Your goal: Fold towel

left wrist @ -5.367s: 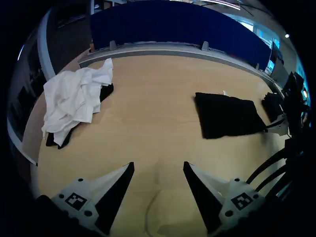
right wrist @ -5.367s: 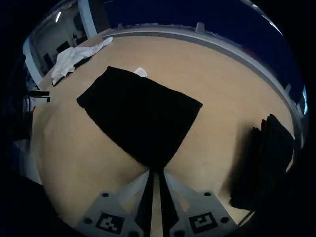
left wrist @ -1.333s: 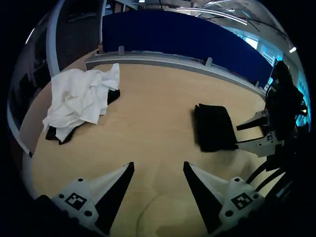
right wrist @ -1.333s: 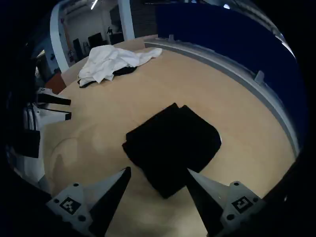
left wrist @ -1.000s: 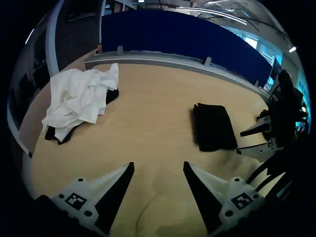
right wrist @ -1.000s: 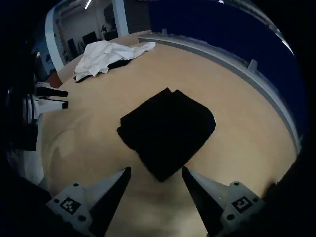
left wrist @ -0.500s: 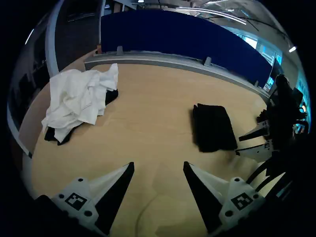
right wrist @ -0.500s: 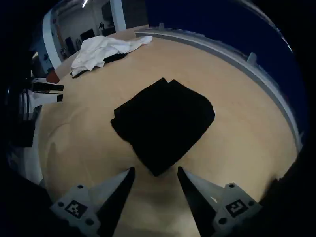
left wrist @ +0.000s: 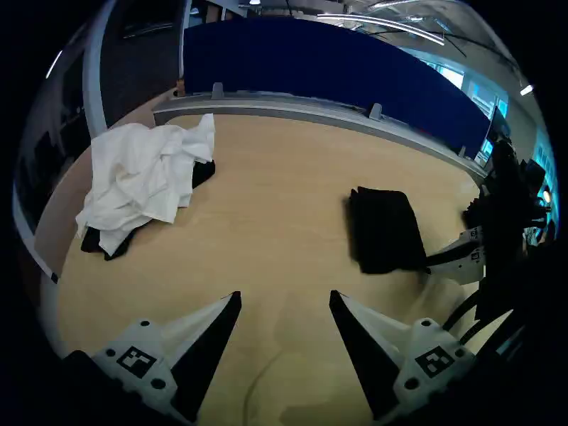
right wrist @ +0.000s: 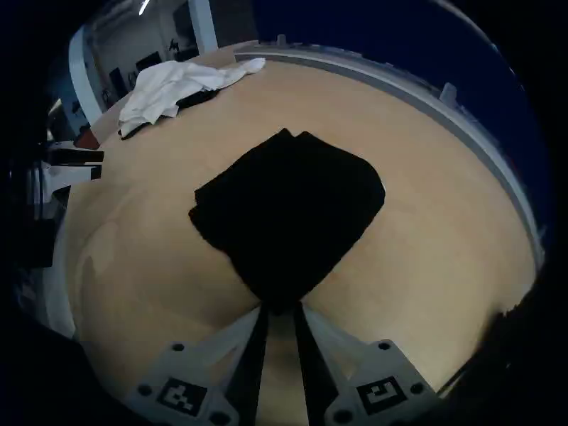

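Note:
A black towel [left wrist: 383, 227], folded into a thick rectangle, lies on the wooden table [left wrist: 277, 163] to the right of centre. In the right gripper view the black towel [right wrist: 291, 213] spreads just ahead of my right gripper [right wrist: 280, 309], whose fingers are closed in on its near corner. That right gripper [left wrist: 458, 254] also appears in the left gripper view at the towel's right edge, held by a dark-gloved hand. My left gripper [left wrist: 284, 298] hovers open above bare wood with nothing between its fingers, well short of the towel.
A crumpled white cloth pile [left wrist: 142, 177] over something black sits at the table's far left, also seen as the white pile [right wrist: 170, 82] in the right gripper view. A blue partition [left wrist: 319, 64] and grey rail run along the far edge. My left gripper [right wrist: 71, 160] shows at the left.
The right gripper has moved in to the towel's near corner and its fingers have closed from wide open. The left gripper has stayed put and open.

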Demonstrator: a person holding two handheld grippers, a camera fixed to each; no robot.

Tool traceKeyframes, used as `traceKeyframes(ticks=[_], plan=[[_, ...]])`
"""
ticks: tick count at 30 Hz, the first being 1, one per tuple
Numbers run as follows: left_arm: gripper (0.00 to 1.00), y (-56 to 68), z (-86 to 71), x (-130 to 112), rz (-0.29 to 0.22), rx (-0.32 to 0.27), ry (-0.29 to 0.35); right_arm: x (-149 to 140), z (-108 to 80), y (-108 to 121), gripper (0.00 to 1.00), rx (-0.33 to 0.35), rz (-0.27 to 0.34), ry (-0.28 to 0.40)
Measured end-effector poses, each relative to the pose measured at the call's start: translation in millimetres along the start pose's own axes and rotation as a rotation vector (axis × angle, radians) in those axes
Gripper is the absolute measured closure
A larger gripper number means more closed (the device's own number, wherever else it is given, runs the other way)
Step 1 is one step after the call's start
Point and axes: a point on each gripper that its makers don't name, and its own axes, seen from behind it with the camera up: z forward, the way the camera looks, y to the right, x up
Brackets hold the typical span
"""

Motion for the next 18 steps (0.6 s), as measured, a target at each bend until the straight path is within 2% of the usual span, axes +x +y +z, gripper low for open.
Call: traceKeyframes(ticks=[8,11,18], plan=[[0.08,-1.7,-0.8,0.7,0.000,0.002,0.000,-0.9,2.2,-1.1,0.74,-0.005,0.003,-0.001],[0.08,-1.4,-0.7,1.0,0.001,0.001,0.001,-0.4,1.9,-1.1,0.87,-0.005,0.009,0.000],[0.08,-1.7,-0.1,-0.3,0.007,0.001,-0.001,-1.0,1.1,-2.8,0.94,0.006,0.027,0.006]])
